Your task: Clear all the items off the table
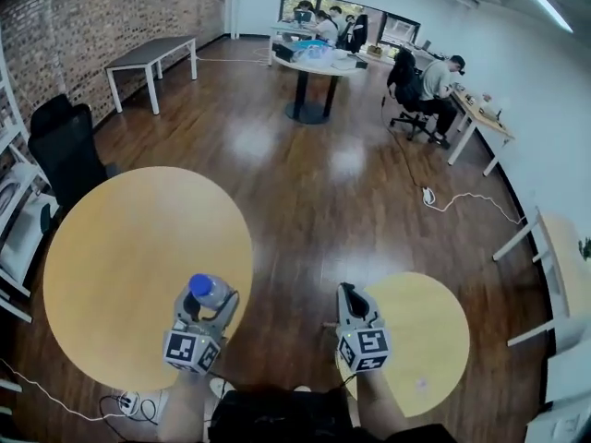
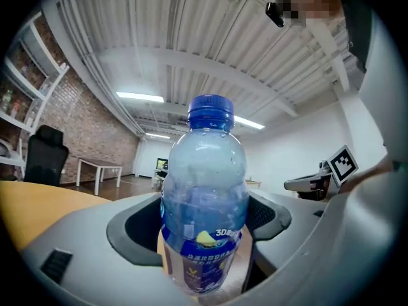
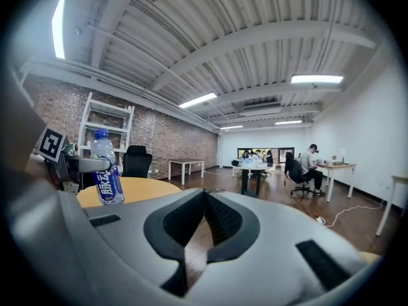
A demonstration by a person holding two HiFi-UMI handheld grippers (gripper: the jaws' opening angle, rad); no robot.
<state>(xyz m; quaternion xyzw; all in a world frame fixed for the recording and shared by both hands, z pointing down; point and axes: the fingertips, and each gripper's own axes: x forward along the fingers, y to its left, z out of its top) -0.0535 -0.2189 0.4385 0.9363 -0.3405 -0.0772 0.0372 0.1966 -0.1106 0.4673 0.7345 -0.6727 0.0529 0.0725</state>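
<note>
L gripper (image 1: 211,305) – jaws spread wide, clamped on a clear water bottle (image 2: 204,190) w/ blue cap (image 2: 211,110) and blue label. They press its lower body from both sides; the bottle stands upright, cap above the jaws. Head view puts it by the right edge of the big round yellow bench (image 1: 111,257); whether it touches the top, can't tell.

R gripper (image 1: 348,292) – jaws pressed together, nothing between them. It sits apart from the L one, beside the left edge of a smaller round yellow bench (image 1: 429,326), pointing out across the dark wood floor (image 1: 305,192).

Further out: black office chair (image 1: 63,150) left of the big bench, white table (image 1: 152,55) along the brick wall (image 1: 83,26), white cable (image 1: 466,198) on the floor, people seated at desks at the far end.
</note>
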